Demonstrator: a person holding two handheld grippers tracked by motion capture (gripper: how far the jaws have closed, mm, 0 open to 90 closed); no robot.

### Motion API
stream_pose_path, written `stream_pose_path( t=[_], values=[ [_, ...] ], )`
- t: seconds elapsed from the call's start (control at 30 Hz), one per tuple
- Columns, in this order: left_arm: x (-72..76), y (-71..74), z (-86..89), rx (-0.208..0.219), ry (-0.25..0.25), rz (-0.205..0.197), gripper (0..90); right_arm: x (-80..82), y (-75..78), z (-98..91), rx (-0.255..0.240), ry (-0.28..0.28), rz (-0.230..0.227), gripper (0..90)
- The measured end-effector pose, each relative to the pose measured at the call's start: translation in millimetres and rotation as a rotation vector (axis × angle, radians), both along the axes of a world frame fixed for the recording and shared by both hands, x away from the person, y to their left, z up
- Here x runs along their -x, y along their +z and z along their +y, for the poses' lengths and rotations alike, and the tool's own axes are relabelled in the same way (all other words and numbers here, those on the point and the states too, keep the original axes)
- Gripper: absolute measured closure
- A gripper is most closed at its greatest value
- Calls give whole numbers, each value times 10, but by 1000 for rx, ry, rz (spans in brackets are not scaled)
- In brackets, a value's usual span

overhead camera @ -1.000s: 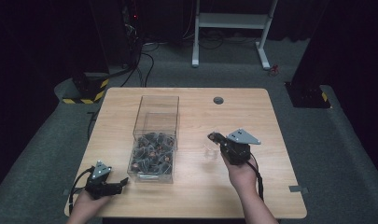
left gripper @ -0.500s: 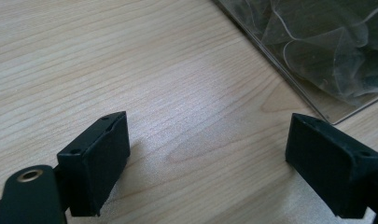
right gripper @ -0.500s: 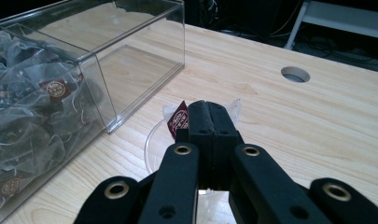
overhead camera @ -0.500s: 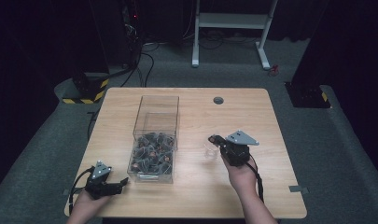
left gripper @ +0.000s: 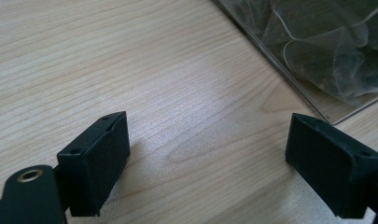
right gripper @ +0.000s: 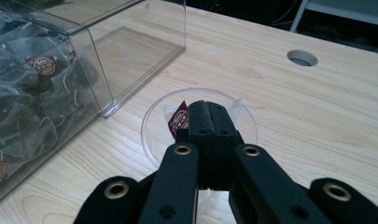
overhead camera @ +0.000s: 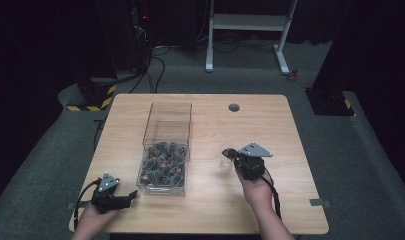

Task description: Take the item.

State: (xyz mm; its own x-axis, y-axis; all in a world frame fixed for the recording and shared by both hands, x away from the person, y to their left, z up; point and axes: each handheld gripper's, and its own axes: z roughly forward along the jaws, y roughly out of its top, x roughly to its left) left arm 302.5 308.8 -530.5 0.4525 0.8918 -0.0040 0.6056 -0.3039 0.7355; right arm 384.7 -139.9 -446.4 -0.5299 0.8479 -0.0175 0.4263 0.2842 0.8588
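Observation:
A clear plastic box (overhead camera: 167,145) holds several tea bags (overhead camera: 162,167) at its near end. In the right gripper view the box (right gripper: 84,56) stands at the left, with a shallow clear round dish (right gripper: 245,123) beside it on the wood. My right gripper (overhead camera: 227,152) (right gripper: 209,114) hangs over that dish with its jaws pressed together. A tea bag with a maroon tag (right gripper: 179,120) sticks out at the left of the shut tips. My left gripper (overhead camera: 131,196) (left gripper: 210,163) rests on the table's near left, jaws wide apart over bare wood, close to the box corner (left gripper: 317,60).
The wooden table (overhead camera: 270,200) has a round cable hole (overhead camera: 234,107) at the back. Beyond it stand a white desk frame (overhead camera: 250,30) and dark equipment with cables on the grey floor.
The right gripper has shifted only slightly over the dish. The left gripper has stayed where it was.

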Motion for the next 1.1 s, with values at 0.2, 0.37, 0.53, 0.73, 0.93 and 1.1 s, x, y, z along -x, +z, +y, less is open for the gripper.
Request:
stream_pose_path(
  t=[0.2,0.37,0.53,0.73,0.93,1.1],
  values=[
    [0,0,0,0,0,0,141,-12,-36,3,8,1,8,900],
    [0,0,0,0,0,0,141,-7,-28,7,-5,0,3,865],
    [0,0,0,0,0,0,141,-7,-7,4,-15,0,-4,841],
    [0,0,0,0,0,0,141,-3,15,13,-20,0,-6,826],
    [0,0,-1,0,0,0,141,4,43,29,-25,1,-13,813],
    [0,0,0,0,0,0,141,9,65,31,-29,2,-17,800]
  ],
)
